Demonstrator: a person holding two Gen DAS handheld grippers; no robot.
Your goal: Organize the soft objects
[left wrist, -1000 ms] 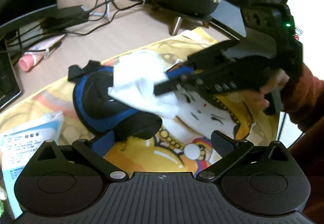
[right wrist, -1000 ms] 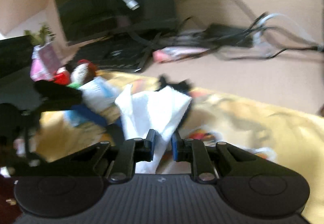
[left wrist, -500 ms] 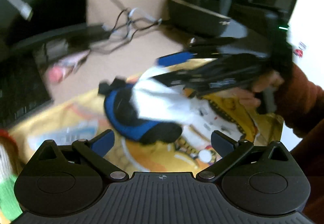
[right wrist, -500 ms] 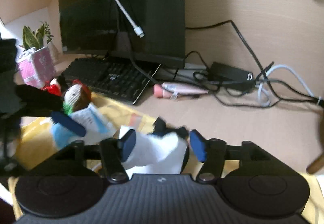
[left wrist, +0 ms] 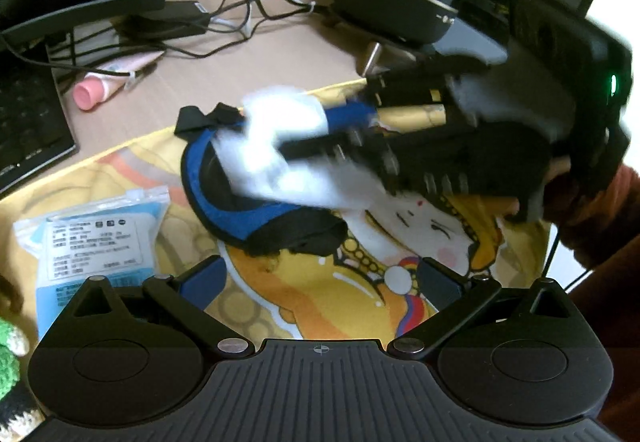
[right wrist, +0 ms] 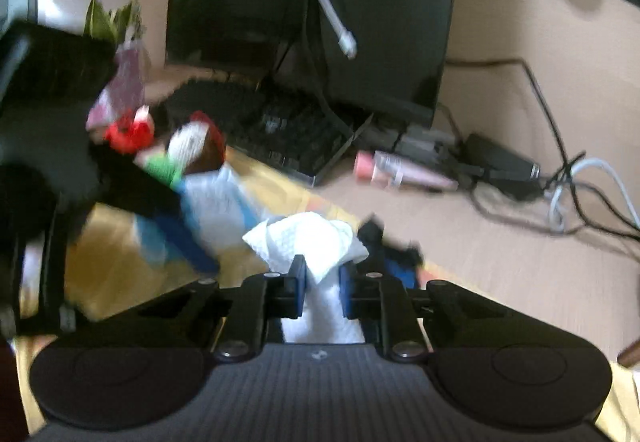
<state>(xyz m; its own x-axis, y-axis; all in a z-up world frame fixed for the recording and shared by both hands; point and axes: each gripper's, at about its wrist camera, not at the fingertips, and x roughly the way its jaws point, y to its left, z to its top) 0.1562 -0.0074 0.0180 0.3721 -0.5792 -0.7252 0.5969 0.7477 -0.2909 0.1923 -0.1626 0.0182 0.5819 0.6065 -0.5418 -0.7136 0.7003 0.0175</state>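
A white tissue (right wrist: 308, 238) is pinched between the fingers of my right gripper (right wrist: 322, 282), which is shut on it. In the left wrist view the same tissue (left wrist: 276, 130) hangs blurred from the right gripper (left wrist: 324, 130) over a black pad with blue trim (left wrist: 224, 186). The pad lies on a yellow cartoon-print cloth (left wrist: 320, 302). My left gripper (left wrist: 320, 280) stands open above the cloth, nearer than the pad, with nothing between its fingers. A person's hand in a rust sleeve (left wrist: 592, 218) holds the right gripper.
A blue-and-white plastic pouch (left wrist: 100, 234) lies left on the cloth, with a knitted doll (right wrist: 192, 146) beyond it. A pink tube (left wrist: 100, 86), tangled cables (left wrist: 240, 14), a keyboard (right wrist: 288, 130), a monitor (right wrist: 312, 14) and a dark stand (left wrist: 396, 10) crowd the desk behind.
The right gripper was shut on the tissue, opened half a second ago, and is shut on it again. The left gripper has drawn back slightly and stays open.
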